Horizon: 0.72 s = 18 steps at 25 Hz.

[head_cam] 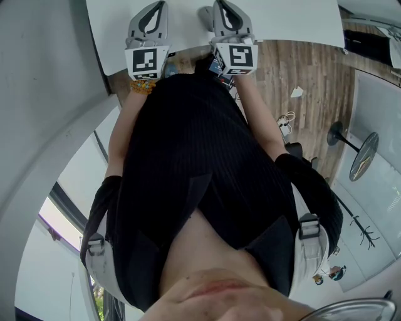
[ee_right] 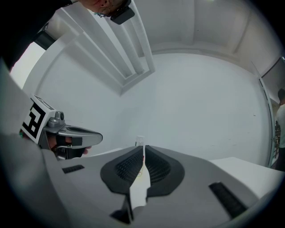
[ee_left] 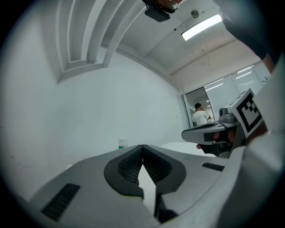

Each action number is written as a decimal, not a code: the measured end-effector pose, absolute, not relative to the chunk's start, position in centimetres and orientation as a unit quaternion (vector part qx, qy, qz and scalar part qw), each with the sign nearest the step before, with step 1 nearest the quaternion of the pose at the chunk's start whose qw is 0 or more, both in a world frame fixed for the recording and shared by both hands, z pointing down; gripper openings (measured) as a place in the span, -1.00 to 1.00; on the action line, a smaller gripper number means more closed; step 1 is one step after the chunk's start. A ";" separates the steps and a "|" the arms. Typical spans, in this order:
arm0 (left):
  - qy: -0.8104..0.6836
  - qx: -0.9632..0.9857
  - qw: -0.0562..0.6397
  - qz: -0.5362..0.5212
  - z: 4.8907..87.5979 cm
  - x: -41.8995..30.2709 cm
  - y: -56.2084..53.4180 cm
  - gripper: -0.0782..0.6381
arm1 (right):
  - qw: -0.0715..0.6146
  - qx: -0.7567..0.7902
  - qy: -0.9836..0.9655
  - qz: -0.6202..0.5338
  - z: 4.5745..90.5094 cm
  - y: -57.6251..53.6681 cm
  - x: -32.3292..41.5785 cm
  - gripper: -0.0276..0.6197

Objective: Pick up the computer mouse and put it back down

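Left hand-held gripper (ee_left: 142, 147) and right hand-held gripper (ee_right: 143, 147) are both clenched and empty, over the counter (head_cam: 282, 19) edge. No view clearly shows the computer mouse. Probable step: pre-grasp. Next move requires locating it and spreading the jaws.

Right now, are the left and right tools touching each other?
Apart. The head view shows a strip of white table between the left tool and the right tool.

Left gripper (head_cam: 160, 7) and right gripper (head_cam: 220, 6) side by side over white table (head_cam: 282, 19), black top (head_cam: 188, 157) below, wooden floor (head_cam: 301, 69) right.
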<state>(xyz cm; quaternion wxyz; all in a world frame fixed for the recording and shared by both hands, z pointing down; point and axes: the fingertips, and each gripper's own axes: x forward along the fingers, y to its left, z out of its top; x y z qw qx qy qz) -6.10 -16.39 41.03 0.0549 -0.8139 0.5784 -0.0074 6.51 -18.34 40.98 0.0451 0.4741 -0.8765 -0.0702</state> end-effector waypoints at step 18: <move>0.580 -0.812 0.059 -0.005 40.8 -6.3 -16.3 -0.74 | 0.049 0.473 -0.877 -0.064 41.4 -18.2 6.6 -0.81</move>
